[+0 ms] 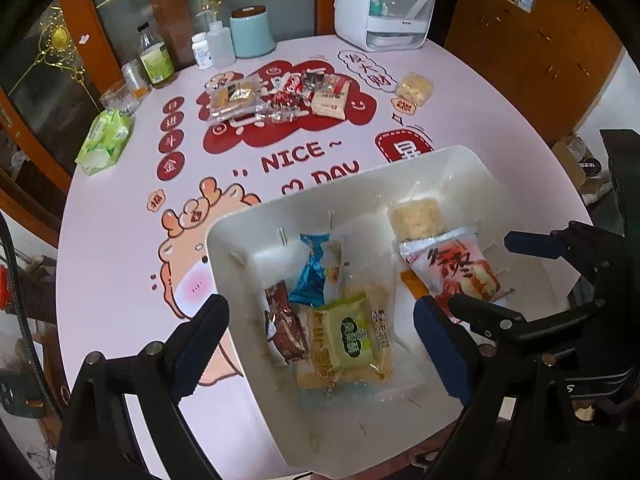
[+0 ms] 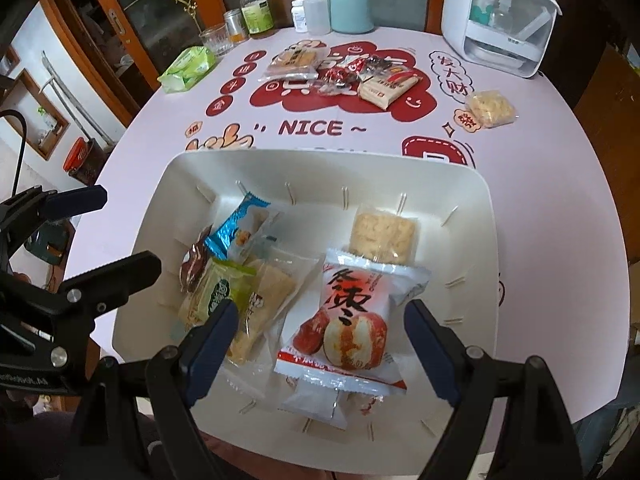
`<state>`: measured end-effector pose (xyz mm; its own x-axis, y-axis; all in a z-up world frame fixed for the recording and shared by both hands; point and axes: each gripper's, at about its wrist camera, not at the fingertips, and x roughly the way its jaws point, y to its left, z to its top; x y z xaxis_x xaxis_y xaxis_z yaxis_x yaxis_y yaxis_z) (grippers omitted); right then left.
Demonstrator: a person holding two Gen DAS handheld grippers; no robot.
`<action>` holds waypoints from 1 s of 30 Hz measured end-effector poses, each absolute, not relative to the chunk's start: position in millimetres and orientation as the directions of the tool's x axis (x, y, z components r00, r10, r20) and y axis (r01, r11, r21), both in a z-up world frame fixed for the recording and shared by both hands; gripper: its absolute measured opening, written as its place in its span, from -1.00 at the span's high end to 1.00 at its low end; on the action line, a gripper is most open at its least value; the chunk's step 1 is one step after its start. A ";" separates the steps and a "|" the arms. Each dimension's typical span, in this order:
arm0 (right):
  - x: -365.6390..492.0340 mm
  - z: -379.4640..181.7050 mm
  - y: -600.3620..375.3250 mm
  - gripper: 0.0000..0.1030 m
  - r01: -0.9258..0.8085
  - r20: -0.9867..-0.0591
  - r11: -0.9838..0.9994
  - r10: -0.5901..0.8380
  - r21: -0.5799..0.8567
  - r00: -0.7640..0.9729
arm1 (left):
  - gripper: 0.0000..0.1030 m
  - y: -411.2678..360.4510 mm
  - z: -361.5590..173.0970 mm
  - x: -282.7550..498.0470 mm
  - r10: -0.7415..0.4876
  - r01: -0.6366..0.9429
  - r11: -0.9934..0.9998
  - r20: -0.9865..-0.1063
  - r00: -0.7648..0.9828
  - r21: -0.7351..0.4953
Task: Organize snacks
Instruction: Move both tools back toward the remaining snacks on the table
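Note:
A white basket (image 1: 240, 236) (image 2: 472, 216) sits at the near edge of the pink table and holds several snack packs: a red-and-white date pack (image 2: 344, 320) (image 1: 460, 272), a rice cracker (image 2: 384, 232), a blue pack (image 1: 320, 272), a green pack (image 1: 352, 332). My left gripper (image 1: 320, 344) hovers open over the basket's left part. My right gripper (image 2: 320, 344) hovers open over the date pack and also shows in the left wrist view (image 1: 480, 272). A pile of loose snacks (image 1: 280, 96) (image 2: 344, 72) and one lone cracker pack (image 1: 414, 86) (image 2: 490, 108) lie farther back on the table.
At the table's far edge stand a white dispenser box (image 1: 384, 4), a teal canister (image 1: 252, 34), bottles (image 1: 156, 58) and a glass (image 1: 118, 98). A green tissue pack (image 1: 106, 140) lies at the left. Wooden cabinets surround the table.

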<state>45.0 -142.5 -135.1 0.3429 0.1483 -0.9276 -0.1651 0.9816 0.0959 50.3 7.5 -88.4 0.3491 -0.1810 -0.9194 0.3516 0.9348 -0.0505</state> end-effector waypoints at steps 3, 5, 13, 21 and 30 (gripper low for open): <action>47.6 -129.1 -146.5 -0.66 -0.155 -0.919 0.981 0.169 0.120 0.357 | -0.81 8.0 -80.3 55.2 -0.190 0.342 0.938 -0.906 0.378 -0.054; 51.2 -123.6 -150.9 -0.66 -0.146 -0.910 0.980 0.181 0.135 0.372 | -0.81 10.1 -74.1 59.8 -0.209 0.333 0.940 -0.893 0.400 -0.071; 75.9 -99.4 -168.1 -0.66 -0.124 -0.899 0.987 0.149 0.107 0.412 | -0.81 14.3 -41.6 84.1 -0.200 0.312 0.950 -0.824 0.530 -0.030; 132.3 -50.9 -196.3 -0.66 -0.101 -0.867 0.994 0.027 -0.028 0.498 | -0.81 17.7 -10.7 147.1 -0.167 0.302 0.953 -0.830 0.531 0.002; 231.3 -0.3 -241.0 -0.66 -0.005 -0.808 0.995 -0.076 -0.098 0.585 | -0.81 18.3 21.8 246.4 -0.129 0.242 0.970 -0.810 0.573 0.017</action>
<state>231.3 -241.0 -0.3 0.5847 -0.0765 -0.8076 -0.0049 0.9952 -0.0978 246.4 18.3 21.8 0.5725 -0.1285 -0.8098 0.2423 0.9700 0.0174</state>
